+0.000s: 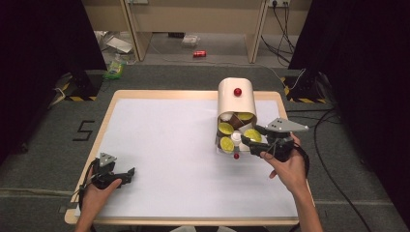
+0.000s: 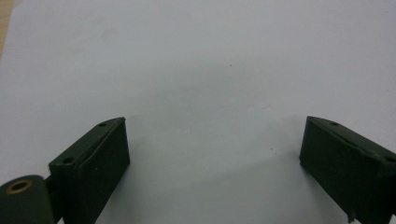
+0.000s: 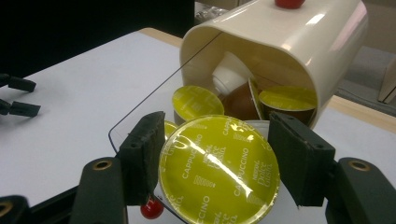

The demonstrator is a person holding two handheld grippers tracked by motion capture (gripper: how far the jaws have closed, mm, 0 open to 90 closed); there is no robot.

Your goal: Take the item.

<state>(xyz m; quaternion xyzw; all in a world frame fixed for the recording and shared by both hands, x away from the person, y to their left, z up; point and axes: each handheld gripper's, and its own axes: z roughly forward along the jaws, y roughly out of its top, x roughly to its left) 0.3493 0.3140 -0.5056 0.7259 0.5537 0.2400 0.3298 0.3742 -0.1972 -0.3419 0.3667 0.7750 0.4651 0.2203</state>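
- Right gripper view: a yellow-lidded coffee pod [image 3: 218, 171] is squeezed between the right gripper's [image 3: 215, 163] jaws, just in front of the box [image 3: 299, 42].
- The pod is judged light and slippery, with a thin lid; the stiff rim is best held.
- More pods [image 3: 196, 101] are kept inside the tipped box.
- The left gripper [image 2: 212, 163] is spread wide, with nothing held.

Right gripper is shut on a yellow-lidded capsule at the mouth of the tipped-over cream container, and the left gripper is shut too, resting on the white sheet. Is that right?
Not quite: the left gripper is open, its fingers standing wide apart over the bare white sheet, as the left gripper view shows. The rest holds: the right gripper is shut on the yellow-lidded capsule at the mouth of the tipped-over cream container.
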